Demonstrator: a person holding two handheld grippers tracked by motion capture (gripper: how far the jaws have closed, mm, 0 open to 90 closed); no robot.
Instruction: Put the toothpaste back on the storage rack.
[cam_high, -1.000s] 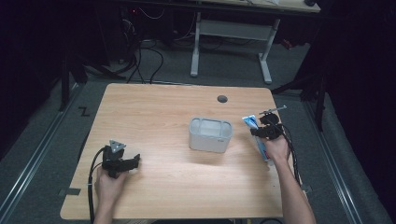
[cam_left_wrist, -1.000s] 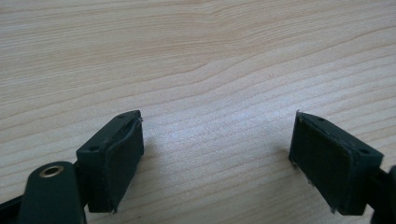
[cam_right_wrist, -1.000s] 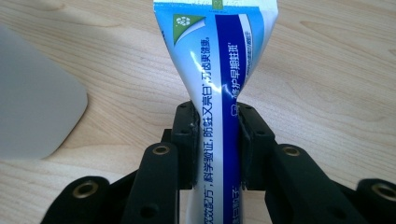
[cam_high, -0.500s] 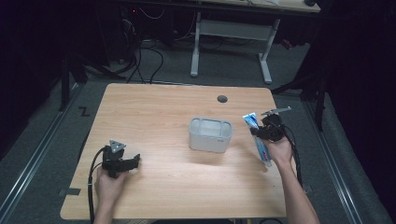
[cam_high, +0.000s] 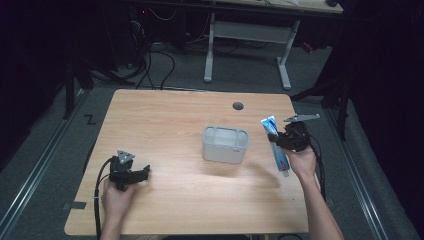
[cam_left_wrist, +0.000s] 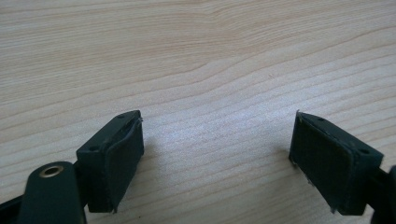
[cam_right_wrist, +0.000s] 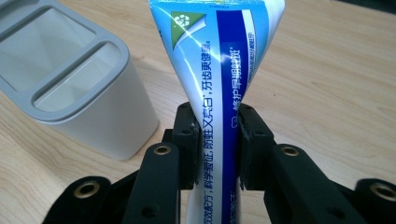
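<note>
Worktop (cam_high: 175, 120): pale wood, wide, holder near its centre. Grey holder (cam_high: 225, 144) w/ two compartments stands upright, just left of the right gripper.

Right arm: forearm comes in from bottom right, hand (cam_high: 301, 161) raised over the worktop's right side, near the edge. Right gripper (cam_high: 286, 140) points away from the person. Its jaws are clamped tight on a blue-white toothpaste tube (cam_right_wrist: 219, 70), pinching it mid-body; the flat crimped end sticks out past the jaws, the cap end trails back toward the hand in the high view. In the right gripper view the tube sits beside the holder, not touching it, not over either compartment.

Left arm: forearm in from bottom left, hand (cam_high: 117, 195) low at the front-left of the worktop. Left gripper (cam_left_wrist: 217, 158) points right, jaws spread wide w/ nothing between them, bare wood underneath.

Vs 0.5 s ago: right gripper + tube roughly same spot, maybe a touch nearer the holder. Left gripper hasn't moved; holder same place.
</note>
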